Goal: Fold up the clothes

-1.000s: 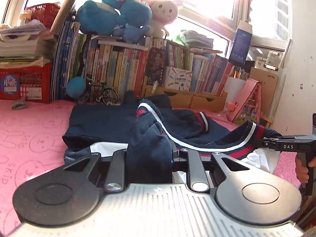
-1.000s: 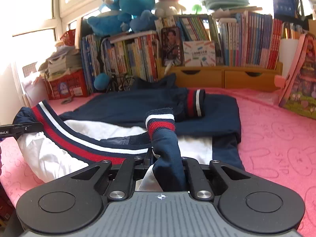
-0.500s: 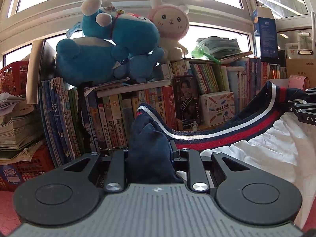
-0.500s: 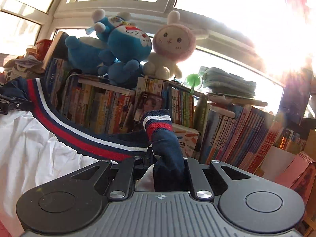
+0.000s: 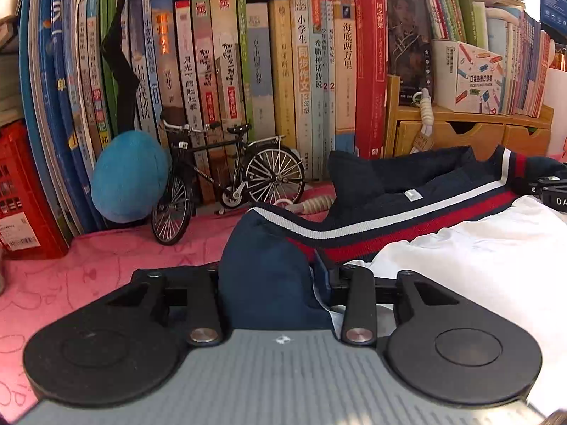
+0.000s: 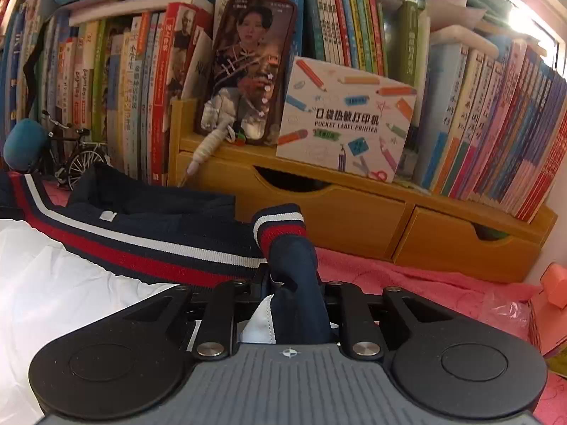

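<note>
1. Writing legible. Box (image 6: 345, 120) on the wooden drawer unit (image 6: 354, 209): "POCKET LABEL PRINTER" under a line of Chinese characters; the same box (image 5: 467, 76) in the left view shows only small print. Book spines (image 5: 301, 67) carry Chinese titles. On the black tool (image 5: 553, 194) at the right edge of the left view, the letters "DA".

2. Garment. Navy jacket (image 5: 389, 191) with white lining and a hem band (image 6: 134, 248) striped navy, white and red, lying on the pink cover (image 5: 106, 258) close to the books, collar on the far side. A small white tag (image 6: 107, 215) sits inside the collar.

3. My left tongs (image 5: 276, 283): closed on a bunched navy corner of the jacket, which fills the gap between the fingers.

4. My right tongs (image 6: 294, 301): closed on a striped cuff (image 6: 280, 226) and a fold of white lining; the cuff stands up beyond the fingers.

5. Surroundings. Model bicycle (image 5: 226, 184) and blue plush ball (image 5: 129, 177) stand against the books, left of the jacket. Red crate (image 5: 21, 191) at far left. The drawer unit lies just beyond the cuff.

6. View differences. Only the right view shows the phone (image 6: 248, 67) with a woman's portrait in full, leaning on the drawer unit, and the pink object (image 6: 553, 283) at the right edge. Only the left view shows the crate.
</note>
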`<action>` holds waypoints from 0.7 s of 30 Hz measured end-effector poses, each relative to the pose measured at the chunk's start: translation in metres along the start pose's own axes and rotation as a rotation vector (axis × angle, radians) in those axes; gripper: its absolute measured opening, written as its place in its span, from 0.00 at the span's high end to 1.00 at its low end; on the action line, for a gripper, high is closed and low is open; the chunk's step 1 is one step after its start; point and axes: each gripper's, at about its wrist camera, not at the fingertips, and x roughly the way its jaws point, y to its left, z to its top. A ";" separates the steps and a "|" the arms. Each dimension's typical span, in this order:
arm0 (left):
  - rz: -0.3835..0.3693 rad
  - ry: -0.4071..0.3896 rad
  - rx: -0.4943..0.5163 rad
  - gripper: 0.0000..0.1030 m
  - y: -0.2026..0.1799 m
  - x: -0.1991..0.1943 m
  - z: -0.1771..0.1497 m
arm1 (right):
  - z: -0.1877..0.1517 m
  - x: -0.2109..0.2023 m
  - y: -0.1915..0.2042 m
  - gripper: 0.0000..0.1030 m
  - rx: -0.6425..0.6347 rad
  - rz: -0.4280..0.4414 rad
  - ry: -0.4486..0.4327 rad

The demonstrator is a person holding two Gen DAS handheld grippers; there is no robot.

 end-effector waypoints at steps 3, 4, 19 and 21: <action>0.035 0.040 -0.023 0.32 0.003 0.007 0.002 | -0.005 0.018 0.000 0.74 0.016 0.004 0.061; 0.046 0.047 -0.032 0.25 0.004 0.008 0.002 | -0.005 0.023 -0.001 0.72 0.024 0.004 0.077; 0.037 -0.254 0.501 0.16 -0.043 -0.187 -0.073 | -0.050 -0.182 -0.002 0.23 -0.533 0.087 -0.229; -0.070 -0.233 0.661 0.16 -0.076 -0.197 -0.098 | -0.081 -0.209 0.025 0.25 -0.699 0.201 -0.235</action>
